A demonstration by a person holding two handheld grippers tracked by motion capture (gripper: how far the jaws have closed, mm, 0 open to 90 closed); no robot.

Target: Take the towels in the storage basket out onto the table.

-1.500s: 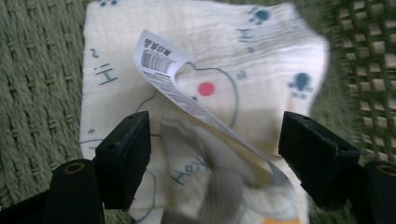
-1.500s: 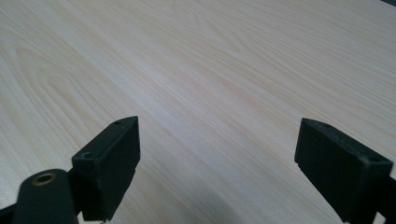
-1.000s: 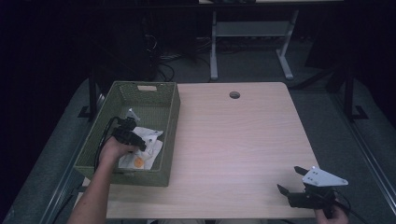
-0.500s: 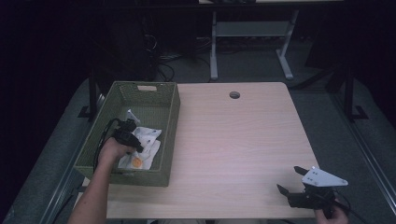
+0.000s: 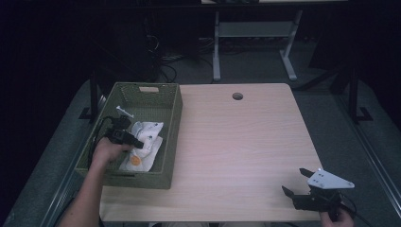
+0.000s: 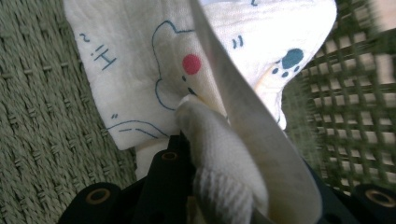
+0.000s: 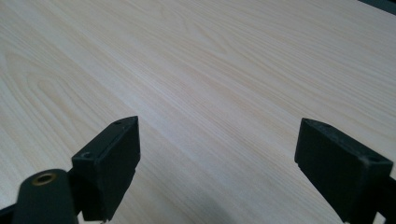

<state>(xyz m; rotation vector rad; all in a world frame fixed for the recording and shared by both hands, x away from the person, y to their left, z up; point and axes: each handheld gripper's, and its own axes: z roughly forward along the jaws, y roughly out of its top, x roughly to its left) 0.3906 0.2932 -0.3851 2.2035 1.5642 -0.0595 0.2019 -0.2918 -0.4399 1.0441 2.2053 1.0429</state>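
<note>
Table (image 5: 236,142): rectangular, pale wood-grain top, round cable hole near the far edge.

Basket (image 5: 172,118): green woven, rectangular, slot handle in the far wall; stands on the table's left part.

Cloth (image 5: 144,146): white, soft, printed with blue-line cartoon figures, a red dot and a blue paw; lies crumpled inside the basket.

Right tool (image 5: 294,183): black jaws spread wide, holding nothing, at the table's near right corner.

Left tool (image 5: 136,142): inside the basket, jaws closed on a bunched fold of the cloth.
</note>
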